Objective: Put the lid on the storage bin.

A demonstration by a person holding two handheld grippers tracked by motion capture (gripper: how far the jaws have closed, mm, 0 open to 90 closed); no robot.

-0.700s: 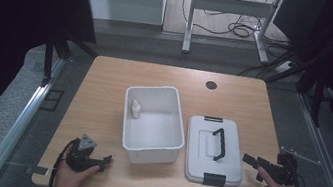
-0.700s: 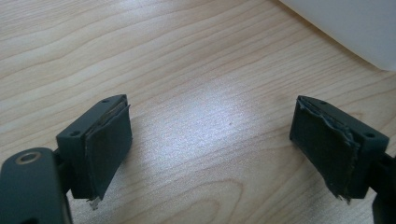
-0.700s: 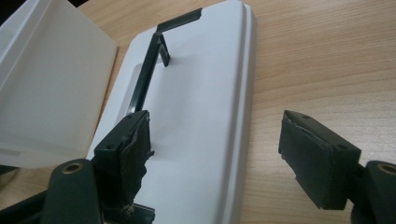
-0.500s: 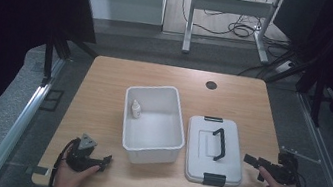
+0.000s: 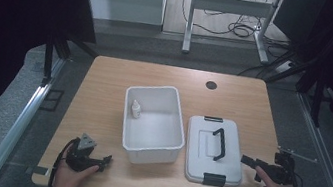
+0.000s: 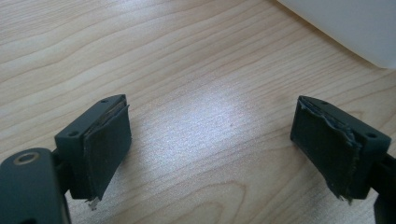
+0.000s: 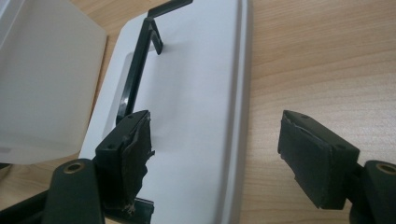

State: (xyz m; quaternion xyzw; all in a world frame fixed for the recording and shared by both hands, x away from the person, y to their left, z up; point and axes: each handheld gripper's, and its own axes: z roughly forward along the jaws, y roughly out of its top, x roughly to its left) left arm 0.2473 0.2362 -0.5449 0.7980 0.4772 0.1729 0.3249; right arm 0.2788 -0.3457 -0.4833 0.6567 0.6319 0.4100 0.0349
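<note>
An open white bin (image 5: 151,144) stands mid-table with a small white bottle (image 5: 136,109) inside against its left wall. Just to its right lies a white lid (image 5: 201,149) with a black handle (image 5: 218,143) and black latches. My left gripper (image 5: 104,159) rests near the front edge, left of the bin, open over bare wood (image 6: 212,140); the bin's corner (image 6: 345,23) shows at upper right. At the lid's right edge my right gripper (image 5: 248,160) is open. Its left jaw hovers over the lid (image 7: 196,93) below the handle (image 7: 137,70), its right jaw over wood.
The wooden table (image 5: 104,89) has a round black grommet (image 5: 211,85) near its far edge. A metal rail (image 5: 18,120) runs along the left side and a desk frame with cables (image 5: 228,12) stands beyond the table. The bin wall (image 7: 42,84) is left of the lid.
My right gripper has edged left toward the lid's right edge. The left gripper, bin and lid have stayed put.
</note>
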